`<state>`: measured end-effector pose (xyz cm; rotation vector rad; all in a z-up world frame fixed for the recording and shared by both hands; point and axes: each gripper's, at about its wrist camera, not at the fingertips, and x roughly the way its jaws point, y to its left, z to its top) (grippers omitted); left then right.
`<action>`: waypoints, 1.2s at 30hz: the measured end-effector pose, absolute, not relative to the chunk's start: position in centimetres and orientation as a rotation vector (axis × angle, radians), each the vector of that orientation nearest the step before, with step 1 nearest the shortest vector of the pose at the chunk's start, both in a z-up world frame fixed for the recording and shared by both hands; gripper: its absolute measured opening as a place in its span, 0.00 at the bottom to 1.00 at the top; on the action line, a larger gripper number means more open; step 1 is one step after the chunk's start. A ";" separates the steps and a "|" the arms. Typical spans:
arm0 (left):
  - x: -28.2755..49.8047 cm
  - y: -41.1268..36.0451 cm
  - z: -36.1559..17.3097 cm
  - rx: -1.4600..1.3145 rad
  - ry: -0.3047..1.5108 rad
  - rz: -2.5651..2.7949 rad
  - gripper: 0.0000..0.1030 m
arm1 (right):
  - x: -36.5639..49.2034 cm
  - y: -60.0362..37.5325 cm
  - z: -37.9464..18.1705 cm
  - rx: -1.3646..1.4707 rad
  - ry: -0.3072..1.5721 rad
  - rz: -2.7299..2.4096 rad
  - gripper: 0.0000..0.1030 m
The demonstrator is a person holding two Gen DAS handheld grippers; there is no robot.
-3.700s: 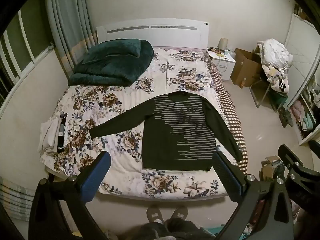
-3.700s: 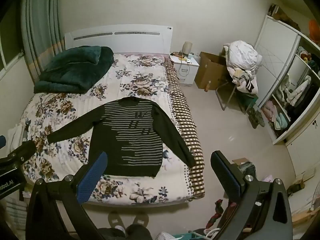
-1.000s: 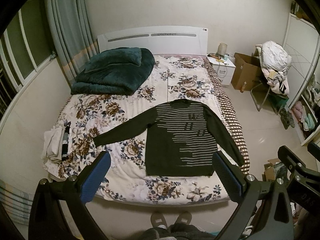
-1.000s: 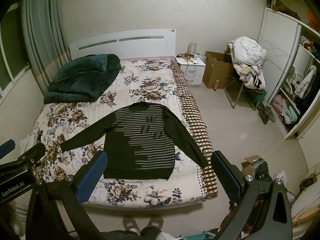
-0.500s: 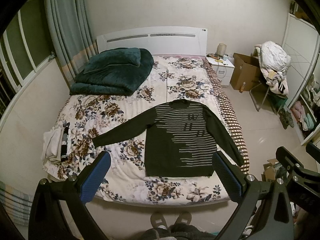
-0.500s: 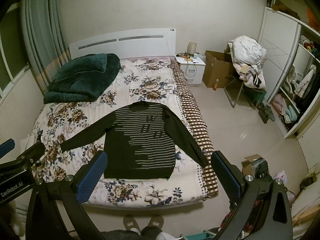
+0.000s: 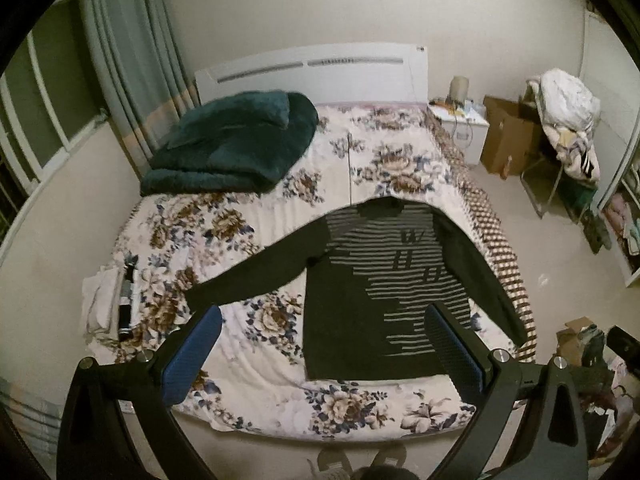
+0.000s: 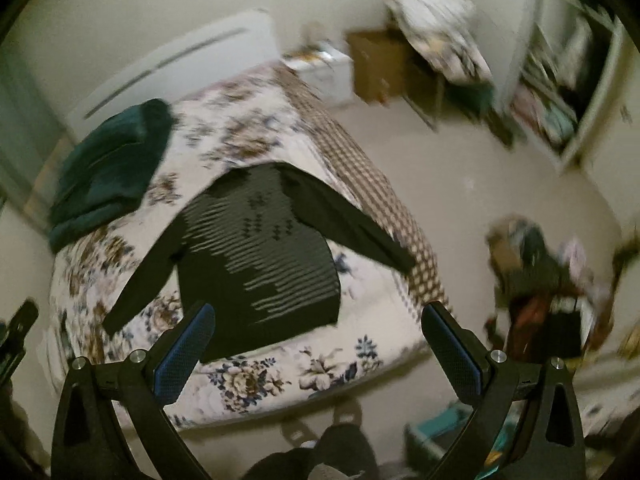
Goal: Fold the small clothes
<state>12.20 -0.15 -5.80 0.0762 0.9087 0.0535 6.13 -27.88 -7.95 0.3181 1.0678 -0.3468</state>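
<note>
Left claw [image 7: 324, 354] released, jaws wide apart, held above the foot of the bed [image 7: 360, 408]. Right claw [image 8: 320, 354] likewise released, empty; its view is blurred and tilted. Dark striped sweater [image 7: 376, 280] lies flat on the floral bedspread, sleeves spread. Beyond it, a folded green blanket [image 7: 236, 148] near the headboard [image 7: 312, 72].

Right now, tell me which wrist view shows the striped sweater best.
The left wrist view: the striped sweater lies flat on the bed, sharp, both sleeves visible. The right wrist view shows the whole sweater too, but tilted and motion-blurred.
</note>
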 end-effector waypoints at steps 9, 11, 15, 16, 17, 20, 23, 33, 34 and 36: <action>21.5 -4.9 -20.7 0.162 1.060 0.131 1.00 | 10.2 -44.8 -29.6 0.746 1.183 -0.548 0.90; 23.4 -5.9 -24.0 0.177 1.105 0.157 1.00 | 11.2 -49.3 -35.7 0.844 1.194 -0.595 0.90; 27.3 -7.6 -31.0 0.168 1.169 0.201 1.00 | 14.6 -57.2 -47.9 0.942 1.209 -0.676 0.89; 28.2 -8.0 -32.7 0.167 1.183 0.207 1.00 | 15.3 -58.2 -49.9 0.946 1.218 -0.685 0.88; 29.0 -8.6 -34.6 0.171 1.199 0.214 1.00 | 16.1 -59.6 -52.6 0.953 1.224 -0.694 0.87; 31.0 -10.2 -39.1 0.173 1.227 0.226 1.00 | 18.5 -62.3 -59.1 0.999 1.262 -0.694 0.87; 32.6 -11.6 -42.9 0.180 1.257 0.222 1.00 | 20.5 -63.7 -63.1 1.008 1.283 -0.661 0.77; 35.4 -15.4 -49.0 0.233 1.284 0.124 1.00 | 22.0 -66.6 -58.5 0.800 1.122 -0.838 0.04; 35.6 -15.5 -49.1 0.229 1.287 0.122 1.00 | 22.1 -66.9 -58.1 0.792 1.127 -0.853 0.04; 35.9 -15.6 -49.1 0.214 1.287 0.119 1.00 | 22.1 -68.6 -58.5 0.791 1.139 -0.922 0.08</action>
